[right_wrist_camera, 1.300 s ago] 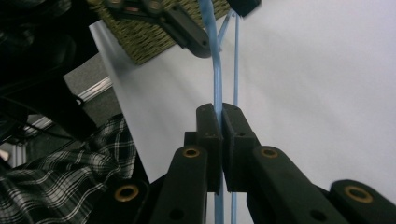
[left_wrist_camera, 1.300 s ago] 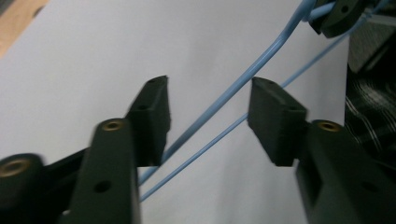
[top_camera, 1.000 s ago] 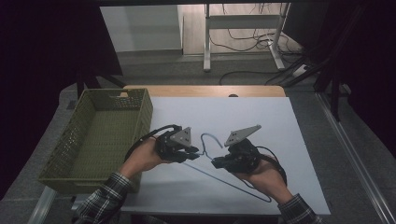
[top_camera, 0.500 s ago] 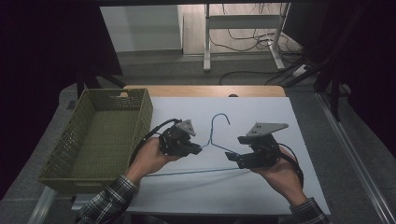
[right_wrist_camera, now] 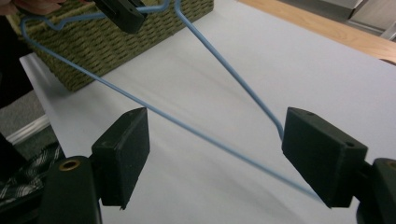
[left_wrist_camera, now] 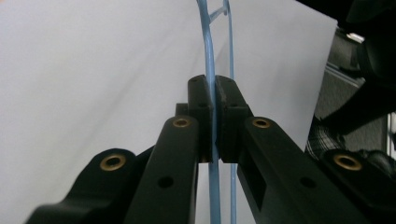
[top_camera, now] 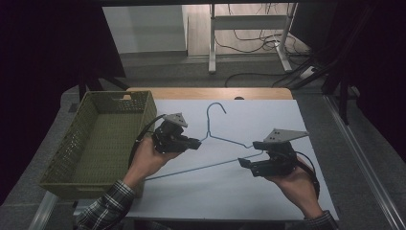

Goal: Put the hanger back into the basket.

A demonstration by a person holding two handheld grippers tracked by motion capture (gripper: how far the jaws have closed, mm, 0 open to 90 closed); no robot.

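A blue wire hanger point(top_camera: 216, 108) hangs just above the white table sheet point(top_camera: 230, 201), hook pointing away from me. My left gripper point(top_camera: 197, 143) is shut on the hanger's shoulder wire near the neck; in the left gripper view the pads point(left_wrist_camera: 201, 109) pinch the hanger wire point(left_wrist_camera: 208, 56). My right gripper point(top_camera: 244, 163) sits at the hanger's right corner. Its jaws have just been opening, and in the right gripper view the right gripper point(right_wrist_camera: 217, 140) stands wide with the hanger's two wires point(right_wrist_camera: 187, 124) running between the pads, unpressed. The left gripper point(right_wrist_camera: 123, 14) shows far off there.
A green woven basket point(top_camera: 62, 158) stands at the table's left, beside the left hand; the basket point(right_wrist_camera: 116, 44) also appears behind the hanger. A wooden table edge point(top_camera: 210, 93) runs along the back. Beyond it are floor cables and a desk frame point(top_camera: 213, 43).
The right gripper's jaws have opened off the hanger and that hand has drifted right. The left gripper has carried the hanger up and left, swinging its hook to point away.
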